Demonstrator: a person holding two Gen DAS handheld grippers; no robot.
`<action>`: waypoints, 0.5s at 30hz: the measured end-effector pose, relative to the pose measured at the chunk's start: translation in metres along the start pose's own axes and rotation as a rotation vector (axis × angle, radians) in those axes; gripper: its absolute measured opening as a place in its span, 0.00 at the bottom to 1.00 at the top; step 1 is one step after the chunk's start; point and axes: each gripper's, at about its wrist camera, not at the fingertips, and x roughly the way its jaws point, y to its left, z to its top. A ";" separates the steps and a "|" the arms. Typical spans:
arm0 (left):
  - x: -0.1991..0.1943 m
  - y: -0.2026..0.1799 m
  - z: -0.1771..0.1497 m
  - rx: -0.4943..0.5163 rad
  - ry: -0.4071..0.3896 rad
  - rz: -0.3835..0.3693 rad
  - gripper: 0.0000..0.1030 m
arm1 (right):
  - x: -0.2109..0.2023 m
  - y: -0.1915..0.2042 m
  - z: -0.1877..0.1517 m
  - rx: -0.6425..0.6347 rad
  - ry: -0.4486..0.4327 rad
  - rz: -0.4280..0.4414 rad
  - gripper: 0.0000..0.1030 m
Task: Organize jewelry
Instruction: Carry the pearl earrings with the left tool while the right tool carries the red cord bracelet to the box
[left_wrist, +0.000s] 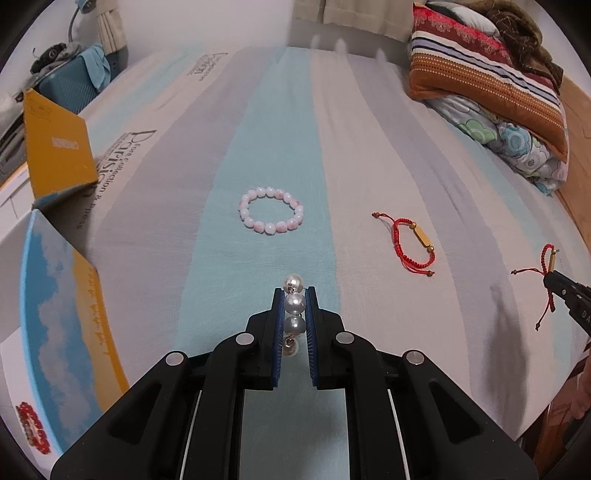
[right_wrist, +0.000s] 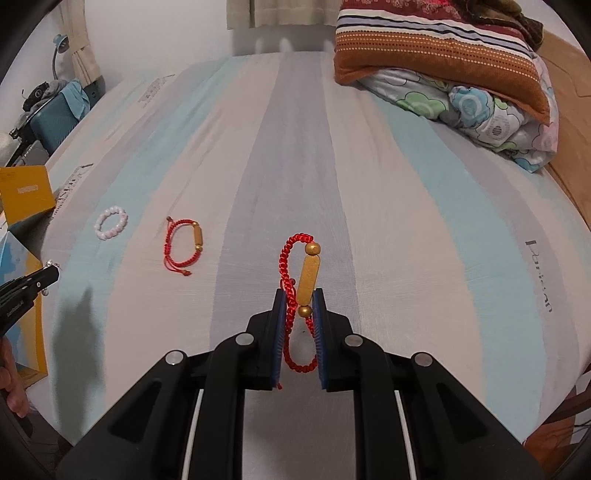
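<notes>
**Carrying Two Held Pieces to the Box**

The left gripper (left_wrist: 294, 295) is clamped nearly closed on a pearl strand (left_wrist: 294, 303); the right gripper (right_wrist: 298, 295) pinches a red cord bracelet (right_wrist: 301, 291) at its gold bar. Both hang above the bed (left_wrist: 369, 129). Keep the grips firm (cords dangle) and steer toward the open box (left_wrist: 55, 295) at the bed's left edge, clear of the pink bead bracelet (left_wrist: 271, 211) and second red bracelet (left_wrist: 408, 240) lying mid-bed.

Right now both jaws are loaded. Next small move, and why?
Probably carry the left gripper toward the open blue-and-yellow cardboard box at left: it is shut on the white pearl bracelet, clear of the bed, while the right gripper grips a red cord bracelet with gold bar.
</notes>
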 end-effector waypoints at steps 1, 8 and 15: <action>-0.004 0.001 0.001 0.001 -0.001 0.003 0.10 | -0.002 0.000 0.000 -0.001 -0.001 0.001 0.13; -0.031 0.007 0.004 -0.006 -0.013 -0.007 0.10 | -0.027 0.004 0.001 -0.010 -0.028 0.004 0.13; -0.059 0.009 0.001 0.003 -0.038 -0.012 0.10 | -0.055 0.009 0.000 -0.017 -0.058 0.010 0.13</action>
